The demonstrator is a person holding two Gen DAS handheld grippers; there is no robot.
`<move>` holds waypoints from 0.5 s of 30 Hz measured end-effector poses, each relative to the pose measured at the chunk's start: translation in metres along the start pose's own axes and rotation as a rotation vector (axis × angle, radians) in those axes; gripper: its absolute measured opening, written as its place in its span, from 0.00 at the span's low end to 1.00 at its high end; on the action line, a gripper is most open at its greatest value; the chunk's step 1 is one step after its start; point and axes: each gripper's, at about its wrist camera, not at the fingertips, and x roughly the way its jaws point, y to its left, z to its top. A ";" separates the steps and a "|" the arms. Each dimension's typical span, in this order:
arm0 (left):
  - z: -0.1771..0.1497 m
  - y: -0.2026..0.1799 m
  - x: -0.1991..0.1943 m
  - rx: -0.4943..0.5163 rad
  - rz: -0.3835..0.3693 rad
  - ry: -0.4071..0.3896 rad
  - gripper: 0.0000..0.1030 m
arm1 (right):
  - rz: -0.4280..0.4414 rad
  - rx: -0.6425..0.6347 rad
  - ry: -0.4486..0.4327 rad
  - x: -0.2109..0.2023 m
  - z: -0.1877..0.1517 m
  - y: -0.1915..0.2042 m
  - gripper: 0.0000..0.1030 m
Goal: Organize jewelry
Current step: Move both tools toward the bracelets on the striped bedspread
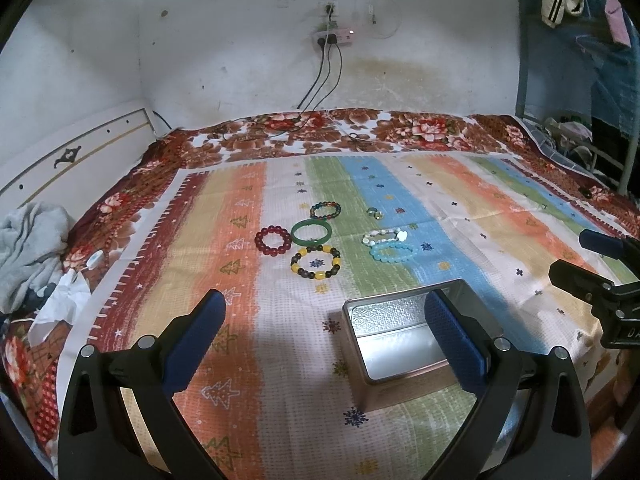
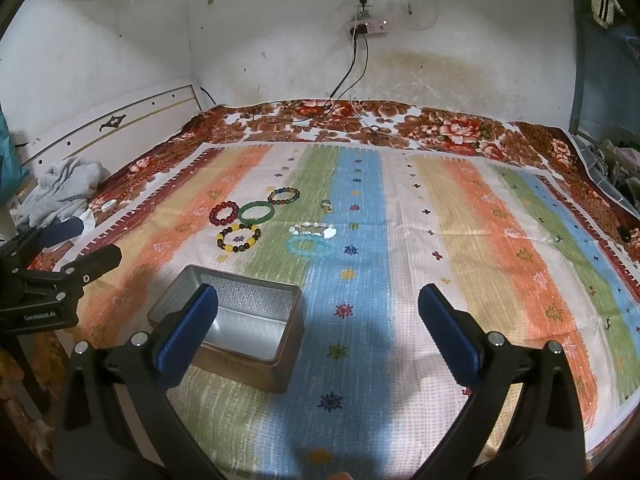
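Striped cloth (image 2: 400, 208) over a floral bedspread (image 2: 440, 128) against a stained white wall (image 2: 260, 40) — bracelets (image 2: 256, 212) clustered mid-cloth, open tin box (image 2: 240, 312) nearer; left gripper (image 1: 324, 316) and right gripper (image 2: 318, 312) both spread wide, holding nothing

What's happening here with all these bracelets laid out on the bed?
A person holds a gripper in each hand over a striped cloth. Both the left gripper and the right gripper are open and hold nothing. An open metal tin sits empty near them. Farther back lie the jewelry: a red bead bracelet, a green bangle, a yellow-and-dark bracelet, a multicolored one, a pale blue one, a whitish one and a small ring. Nothing has been packed yet.
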 end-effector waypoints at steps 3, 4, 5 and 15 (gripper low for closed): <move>0.000 0.000 0.000 0.000 0.001 0.002 0.95 | -0.001 0.002 0.000 0.001 -0.004 -0.004 0.96; 0.000 0.000 0.000 0.000 0.000 0.001 0.95 | 0.000 0.001 0.001 0.001 -0.003 -0.003 0.96; 0.000 0.000 0.000 -0.001 0.000 0.002 0.95 | 0.000 0.001 0.001 0.001 -0.003 -0.003 0.96; 0.000 0.000 0.001 0.000 0.000 0.001 0.95 | 0.002 0.000 0.004 0.002 -0.003 -0.005 0.96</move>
